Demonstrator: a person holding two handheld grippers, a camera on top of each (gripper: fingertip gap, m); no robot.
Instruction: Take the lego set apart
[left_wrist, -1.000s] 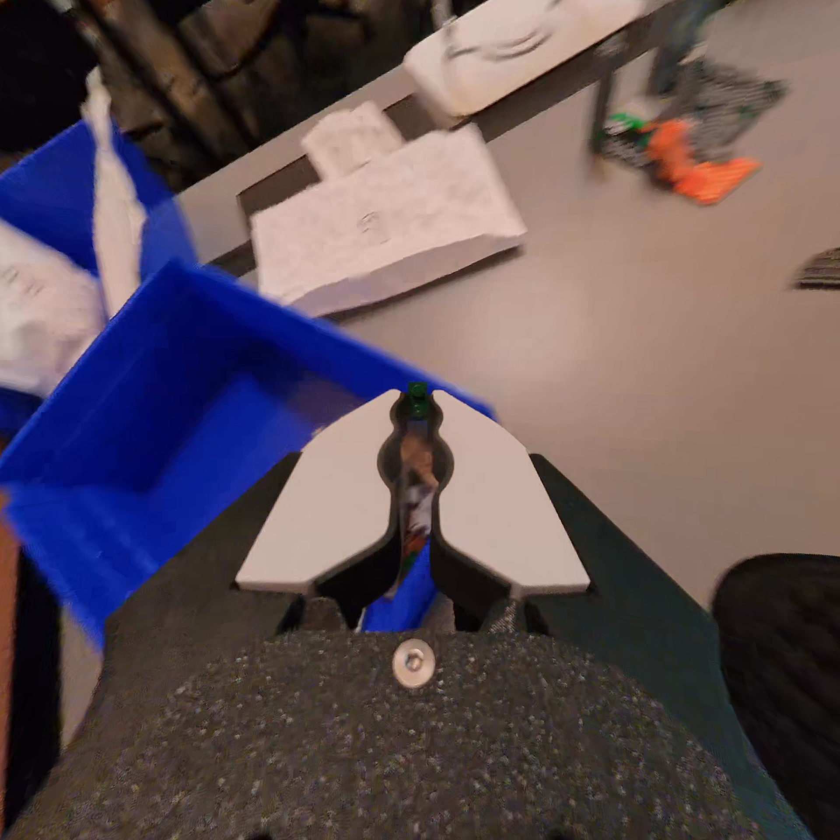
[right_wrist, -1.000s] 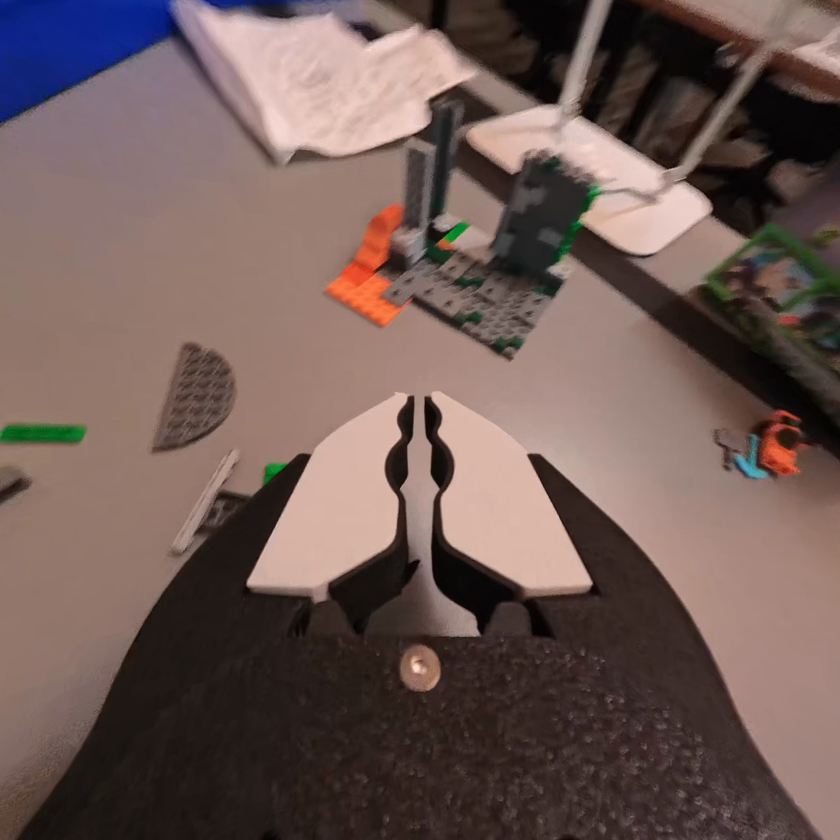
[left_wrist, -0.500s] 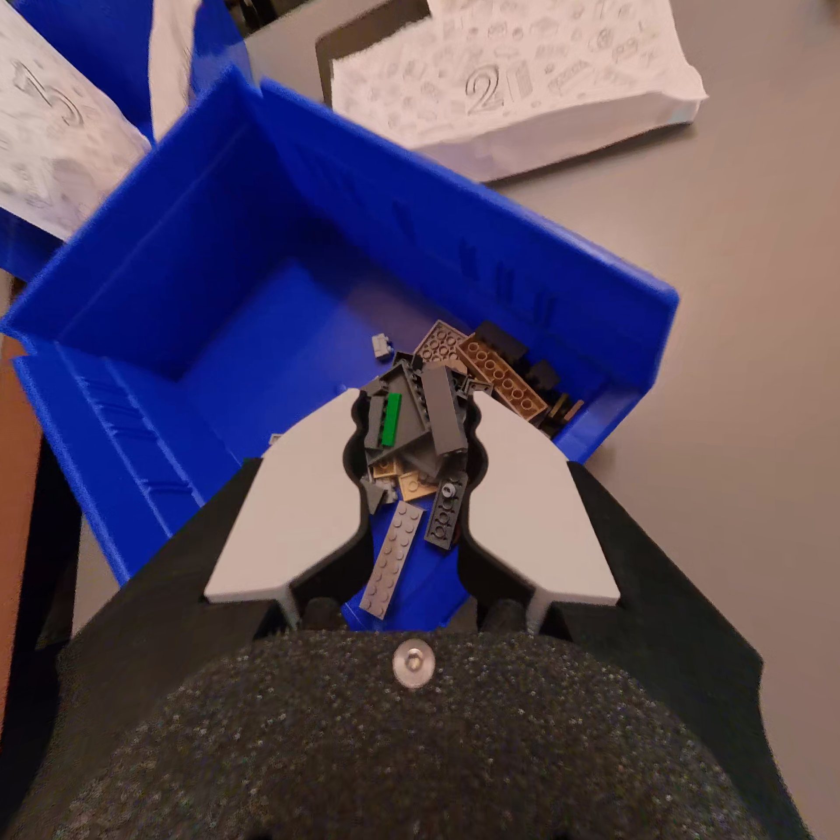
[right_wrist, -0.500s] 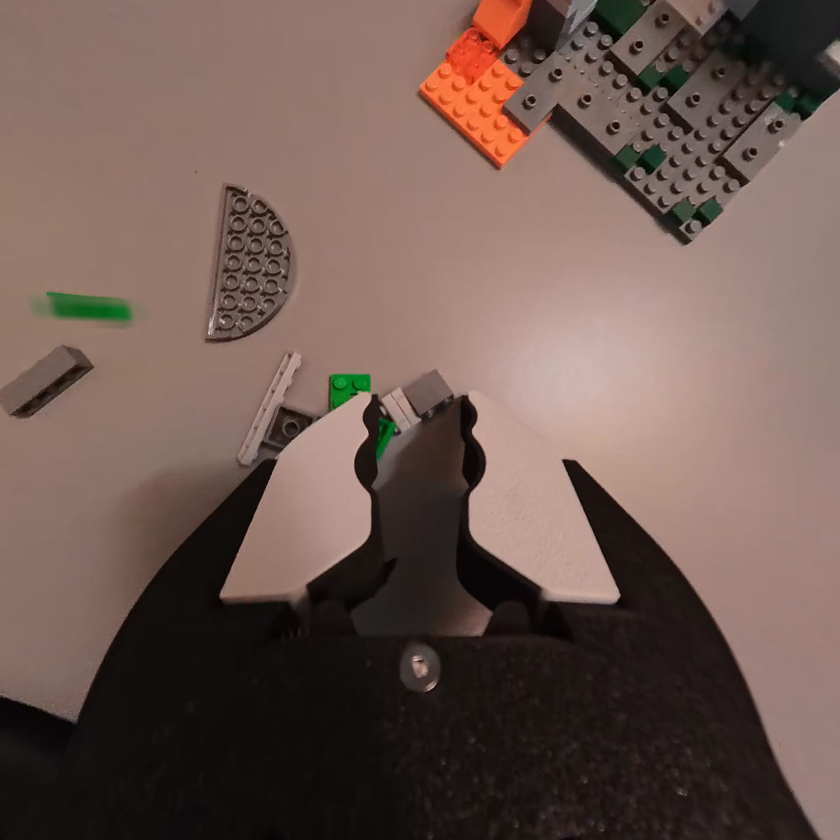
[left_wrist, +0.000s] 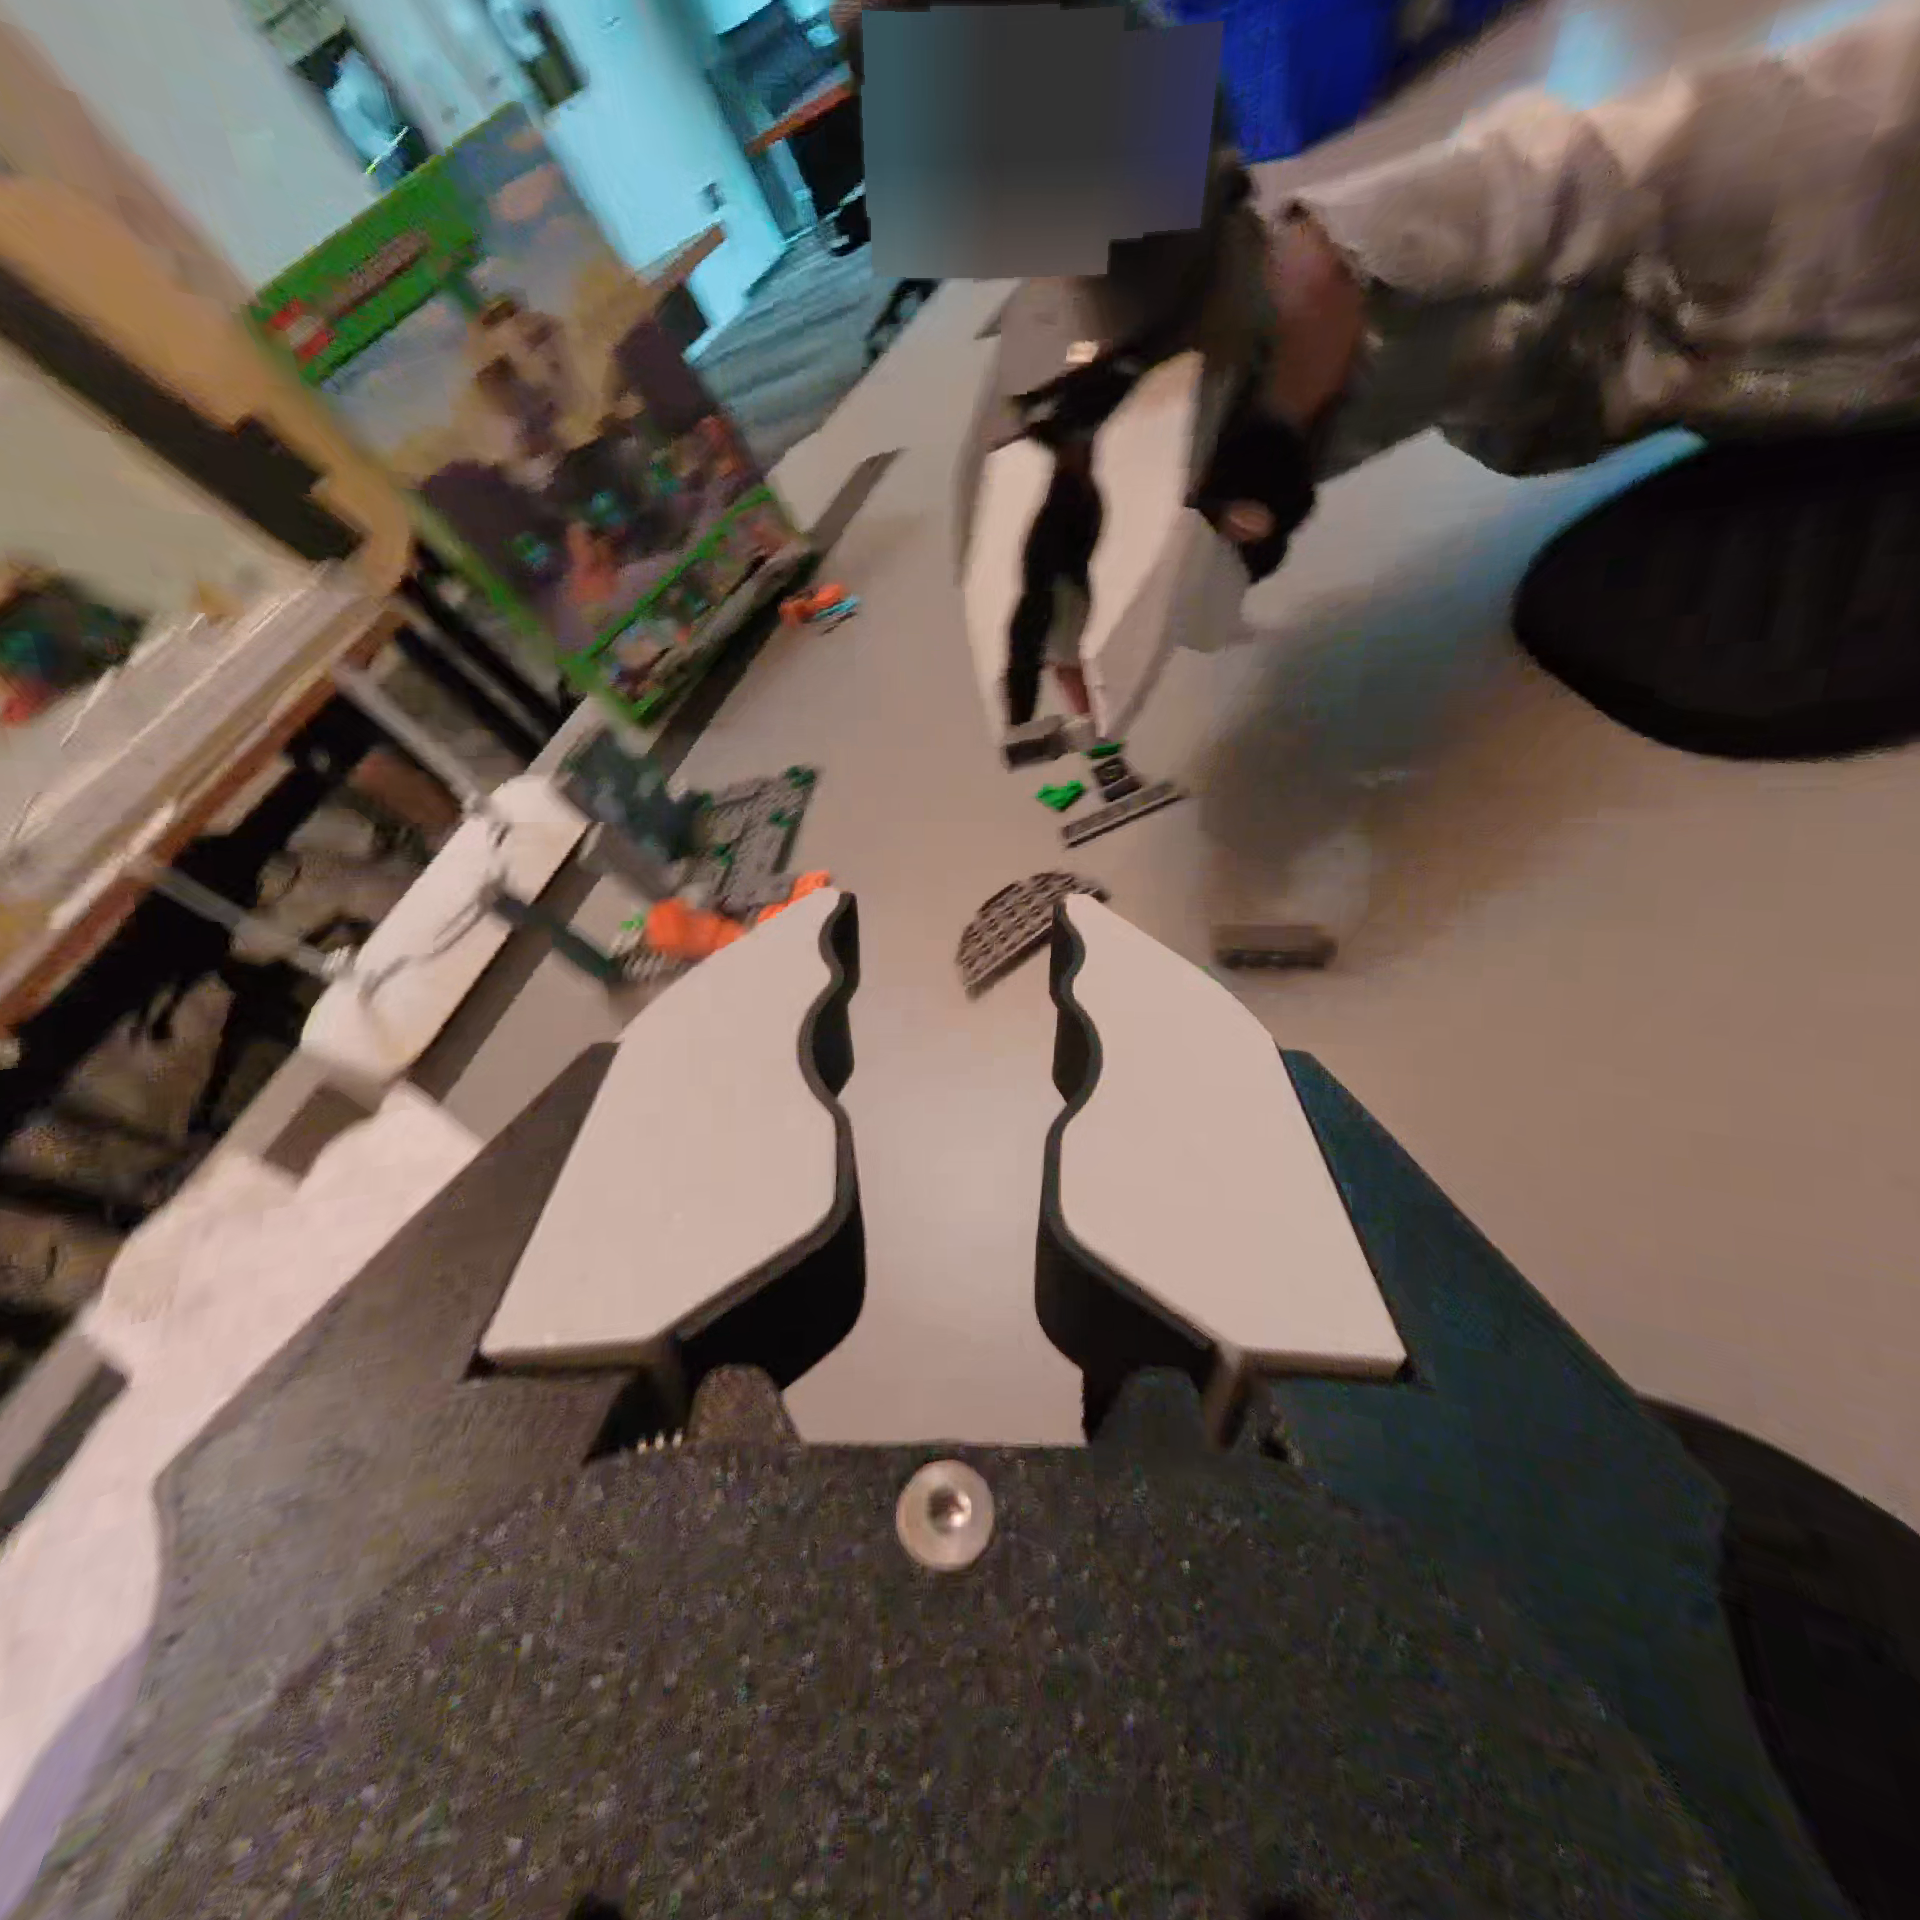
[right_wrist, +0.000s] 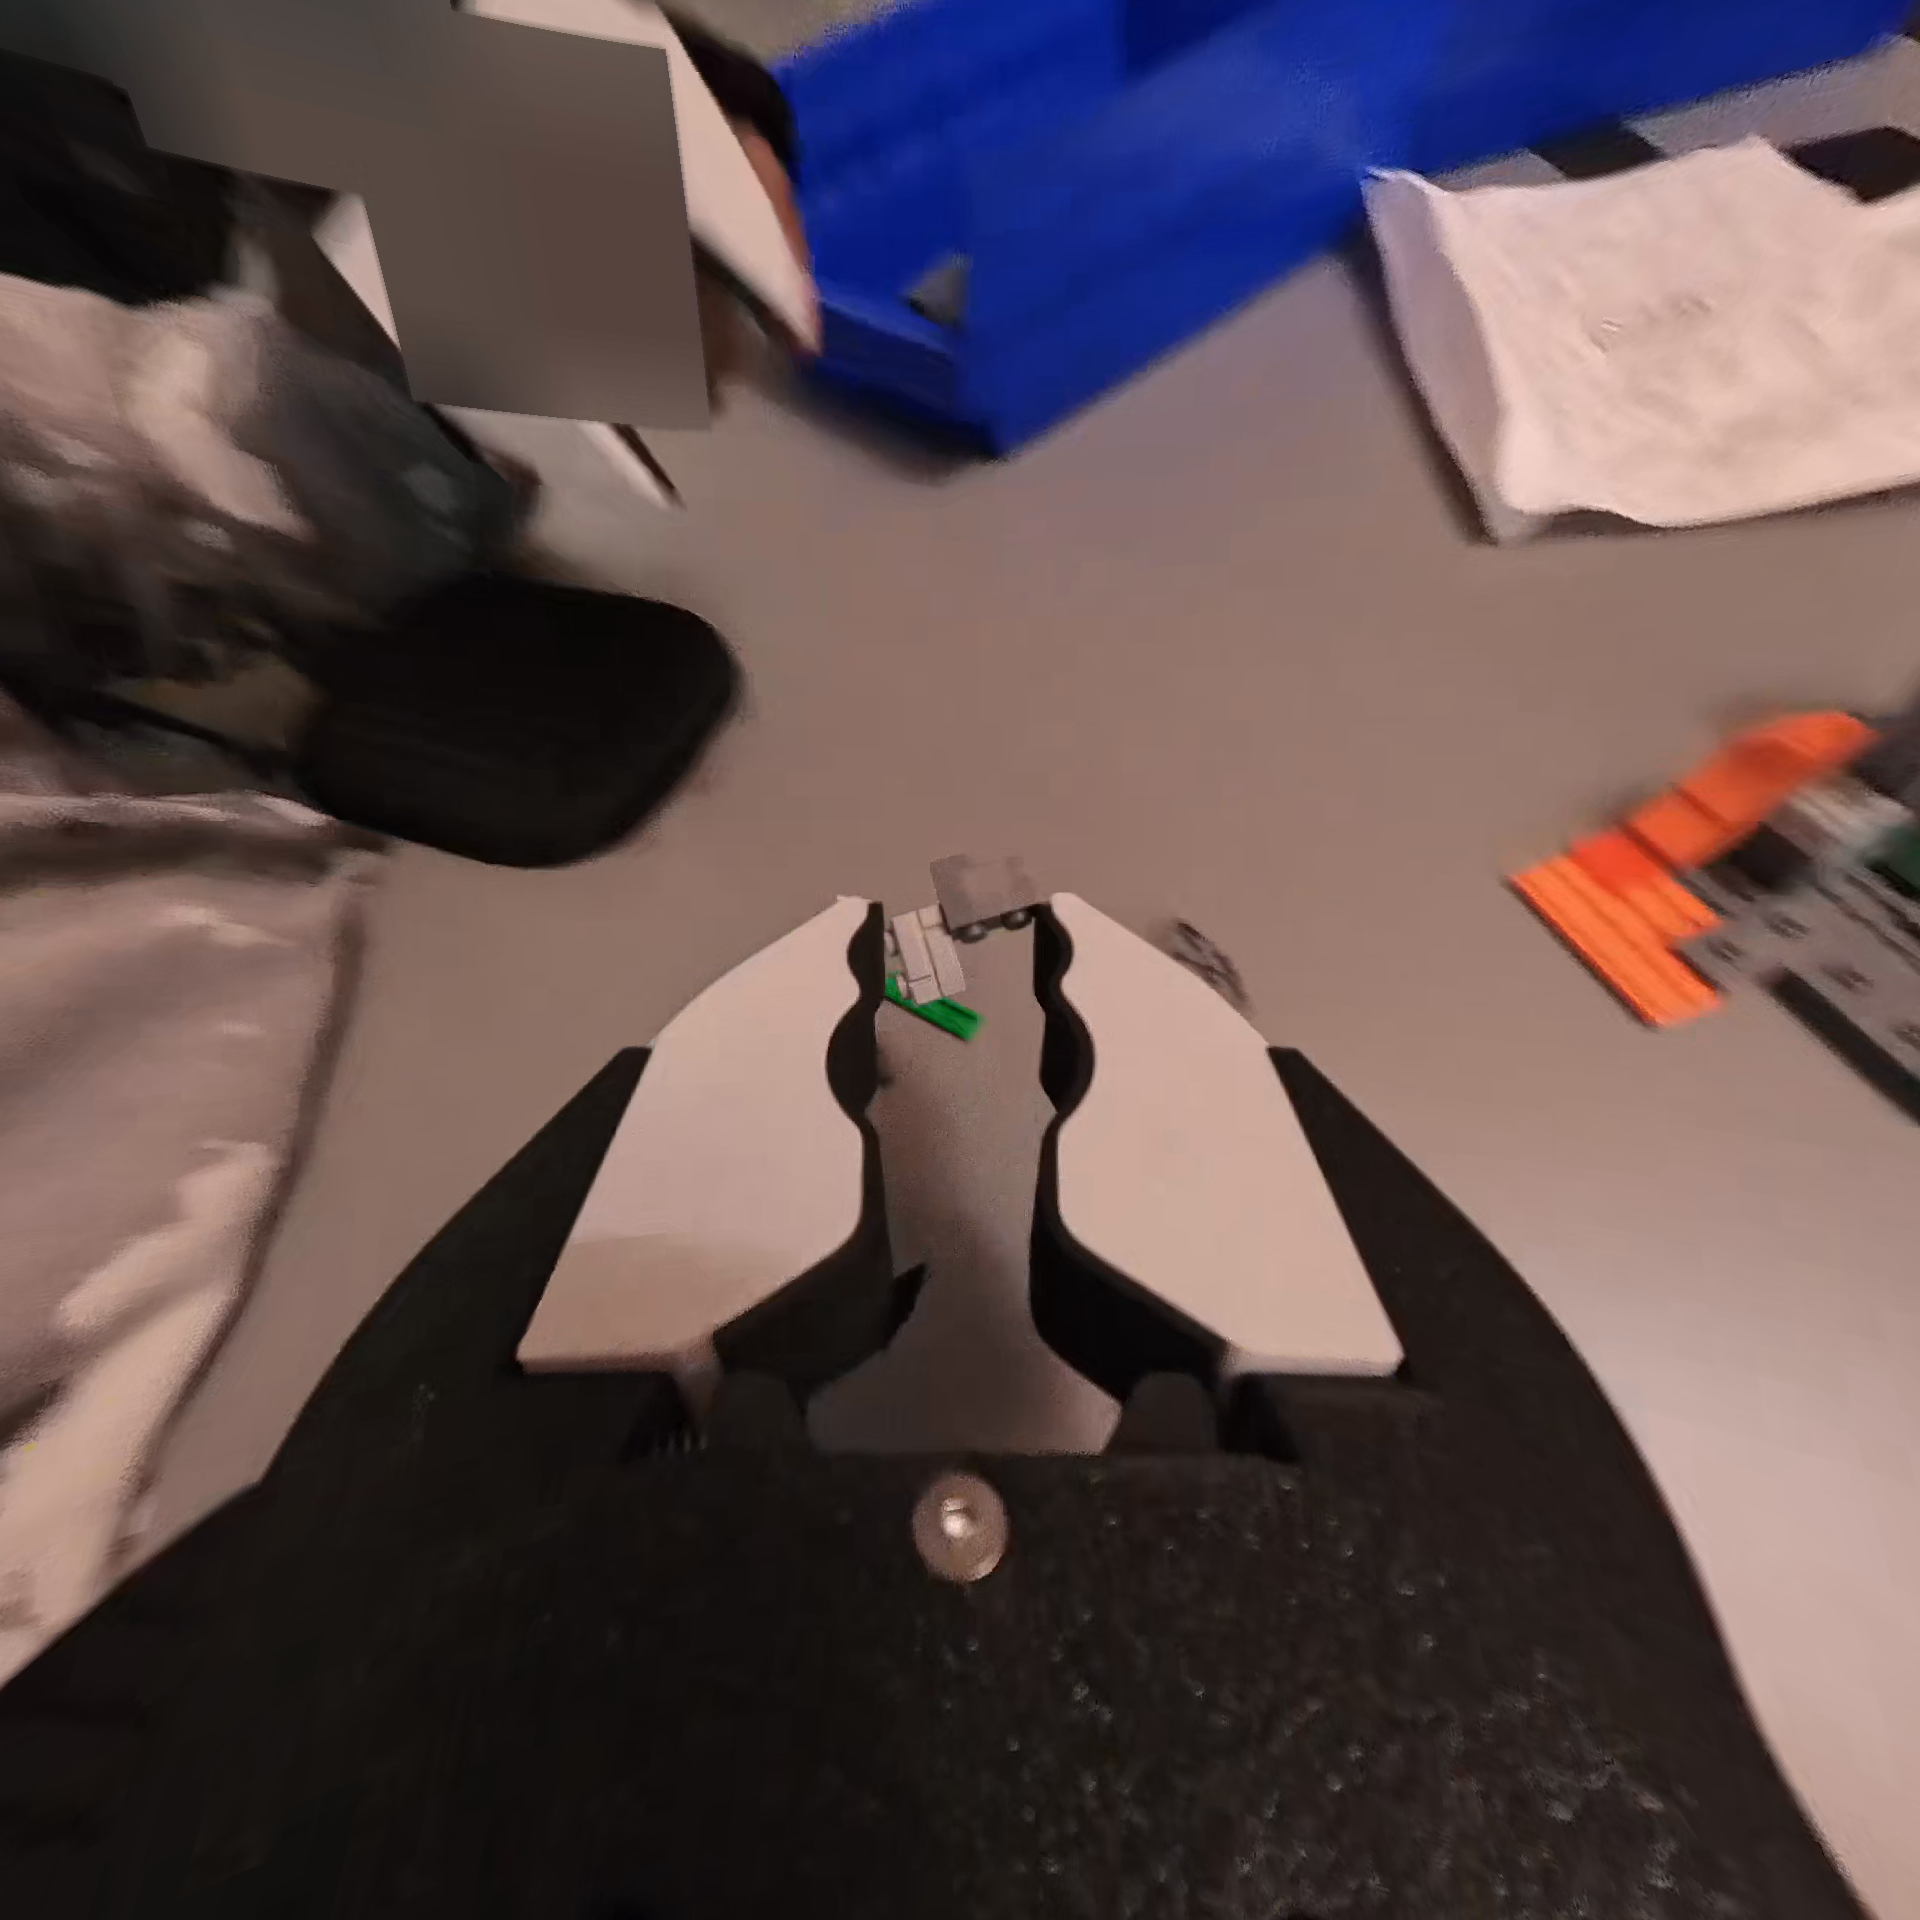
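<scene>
A: How is the left tool (left_wrist: 954, 935) now?

B: Its jaws stand apart and hold nothing; only the grey desk (left_wrist: 1558, 1091) shows between them. Ahead of its tips lies a dark half-round plate (left_wrist: 1013, 920).

A: And the right tool (right_wrist: 951, 920)?

B: Also apart, with a clear gap. A small grey lego cluster (right_wrist: 961, 920) with a green piece (right_wrist: 940, 1013) sits between its tips, but I cannot tell if the fingers touch it.

A: Where is the lego set?

B: The lego set (left_wrist: 727, 831), grey with an orange plate (right_wrist: 1621, 894), stands on the desk, to the left in the left wrist view. Small loose pieces (left_wrist: 1101, 779) lie farther away, below the other tool. A blue bin (right_wrist: 1039, 208) and a white paper bag (right_wrist: 1683, 332) are behind.
</scene>
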